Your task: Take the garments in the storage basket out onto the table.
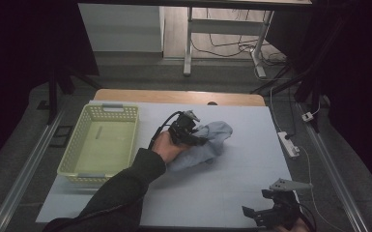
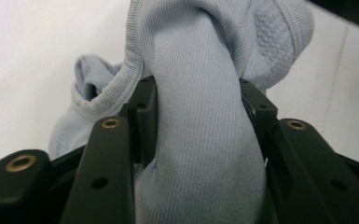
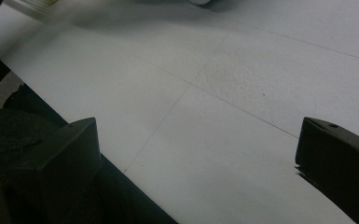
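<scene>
A pale blue-grey knitted cloth (image 1: 212,137) lies crumpled near the middle of the white table. My left gripper (image 1: 193,135) is shut on a thick fold of it. In the left gripper view that fold of the cloth (image 2: 200,126) fills the gap between the two black jaws and bulges above them. My right gripper (image 1: 265,210) rests low at the table's front right corner. In the right gripper view its jaws stand wide apart over the bare white sheet (image 3: 224,121), with nothing between them.
A pale yellow plastic basket (image 1: 79,145) stands at the left side of the table. A white power strip (image 1: 289,143) and cables lie on the floor to the right. Desk legs (image 1: 188,43) stand beyond the table's far edge.
</scene>
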The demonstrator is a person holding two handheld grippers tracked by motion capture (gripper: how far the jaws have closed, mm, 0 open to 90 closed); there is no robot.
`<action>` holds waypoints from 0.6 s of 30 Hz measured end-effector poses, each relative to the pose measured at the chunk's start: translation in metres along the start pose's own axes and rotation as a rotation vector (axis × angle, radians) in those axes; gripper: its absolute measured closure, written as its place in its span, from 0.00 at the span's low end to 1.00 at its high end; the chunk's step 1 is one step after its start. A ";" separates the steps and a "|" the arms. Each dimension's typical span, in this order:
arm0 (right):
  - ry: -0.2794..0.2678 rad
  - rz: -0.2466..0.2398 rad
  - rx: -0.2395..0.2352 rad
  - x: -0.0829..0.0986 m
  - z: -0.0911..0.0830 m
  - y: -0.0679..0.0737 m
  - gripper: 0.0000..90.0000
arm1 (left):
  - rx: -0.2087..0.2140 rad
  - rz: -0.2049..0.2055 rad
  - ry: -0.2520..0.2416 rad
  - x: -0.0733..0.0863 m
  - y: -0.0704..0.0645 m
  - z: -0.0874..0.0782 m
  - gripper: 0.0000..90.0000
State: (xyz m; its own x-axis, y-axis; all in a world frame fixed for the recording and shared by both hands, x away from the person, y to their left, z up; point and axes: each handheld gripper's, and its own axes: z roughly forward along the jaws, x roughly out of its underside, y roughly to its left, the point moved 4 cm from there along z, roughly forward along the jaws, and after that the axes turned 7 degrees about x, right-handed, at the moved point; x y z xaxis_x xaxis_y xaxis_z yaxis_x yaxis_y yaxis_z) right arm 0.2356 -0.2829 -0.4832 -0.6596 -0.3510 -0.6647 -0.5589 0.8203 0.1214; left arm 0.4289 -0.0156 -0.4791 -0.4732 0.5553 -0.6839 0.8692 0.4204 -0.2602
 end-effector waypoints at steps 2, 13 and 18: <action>0.000 -0.001 0.001 0.000 0.000 0.000 0.00 | 0.001 -0.014 0.009 0.004 0.002 0.006 0.61; 0.001 -0.001 -0.003 0.000 0.000 0.000 0.00 | 0.004 -0.022 0.091 0.027 0.007 0.037 0.54; 0.004 -0.003 -0.002 0.000 0.000 0.000 0.00 | 0.015 -0.022 0.085 0.030 0.008 0.039 0.51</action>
State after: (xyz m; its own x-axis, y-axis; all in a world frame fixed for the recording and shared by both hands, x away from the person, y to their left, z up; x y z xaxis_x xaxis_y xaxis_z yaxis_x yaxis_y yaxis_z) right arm 0.2354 -0.2829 -0.4834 -0.6600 -0.3550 -0.6621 -0.5617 0.8184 0.1212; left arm 0.4273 -0.0237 -0.5288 -0.5023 0.6053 -0.6175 0.8602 0.4226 -0.2855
